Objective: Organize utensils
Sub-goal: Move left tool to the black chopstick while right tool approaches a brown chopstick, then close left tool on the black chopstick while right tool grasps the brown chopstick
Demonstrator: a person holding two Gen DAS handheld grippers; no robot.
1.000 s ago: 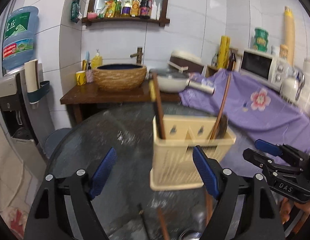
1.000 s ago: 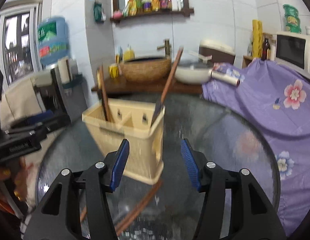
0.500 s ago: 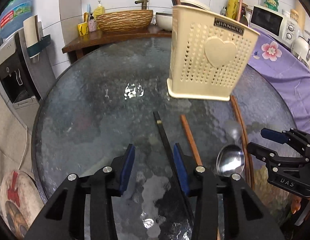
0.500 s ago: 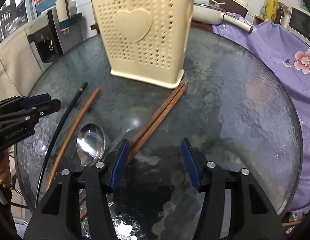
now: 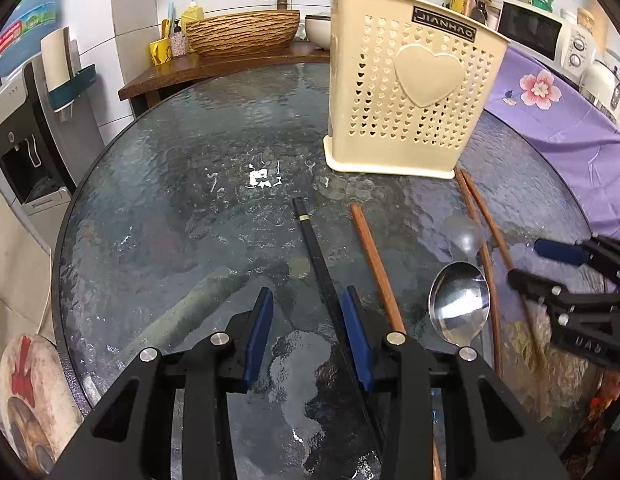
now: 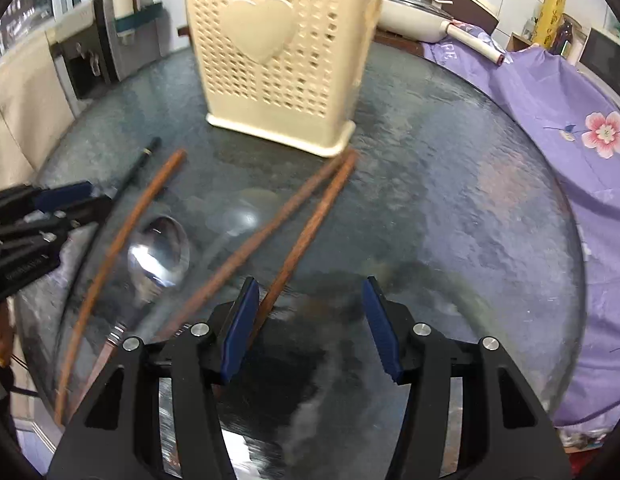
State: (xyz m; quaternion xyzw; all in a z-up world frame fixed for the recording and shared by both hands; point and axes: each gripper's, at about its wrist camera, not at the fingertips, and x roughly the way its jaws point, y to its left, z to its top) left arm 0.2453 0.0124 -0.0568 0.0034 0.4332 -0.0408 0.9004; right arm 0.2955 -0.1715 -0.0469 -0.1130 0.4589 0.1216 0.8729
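A cream perforated utensil holder stands upright on the round glass table, with chopsticks sticking out of its top. It also shows in the right wrist view. On the glass lie a black chopstick, a brown chopstick, a steel spoon and two more brown chopsticks. My left gripper is open, low over the table, with the black chopstick between its fingers, near the right one. My right gripper is open, with a brown chopstick running in beside its left finger.
A purple flowered cloth covers the counter on the right, with a microwave on it. A wooden shelf with a woven basin stands behind the table. A water dispenser stands at the left.
Both grippers have dropped from above the holder to just over the table. The left gripper's jaws have narrowed around the black chopstick. The right gripper has come close to the brown chopsticks.
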